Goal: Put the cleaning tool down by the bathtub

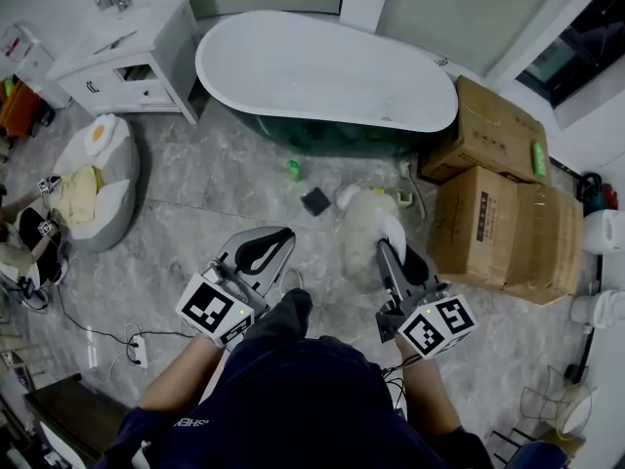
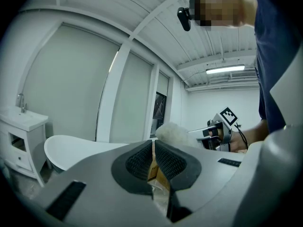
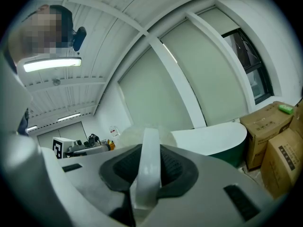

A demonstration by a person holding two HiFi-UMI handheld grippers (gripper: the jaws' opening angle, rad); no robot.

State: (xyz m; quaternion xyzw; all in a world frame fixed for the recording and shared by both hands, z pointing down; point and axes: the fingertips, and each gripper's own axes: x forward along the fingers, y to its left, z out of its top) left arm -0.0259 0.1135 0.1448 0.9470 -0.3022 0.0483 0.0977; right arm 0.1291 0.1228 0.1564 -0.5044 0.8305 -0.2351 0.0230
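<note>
Your right gripper [image 1: 395, 247] pinches the white handle of a fluffy duster [image 1: 363, 225], near the white bathtub [image 1: 322, 71]. Your left gripper [image 1: 273, 239] is pressed together, empty.

I record two matching units: the left gripper [image 1: 264, 249] and the right gripper [image 1: 399, 249] have light grey moulded bodies, black ribbed pads [image 2: 136, 161] and dark rectangular slots [image 3: 240, 202] set into the shells. Each carries a white cube [image 1: 217, 309] printed with black square markers, and I see a small pale-green dot on its upper face. I note a thin black cable [image 2: 242, 137] at the right unit. The person wears a dark navy short-sleeved top [image 1: 293, 399] with white lettering [image 1: 191, 422] on the left sleeve.
</note>
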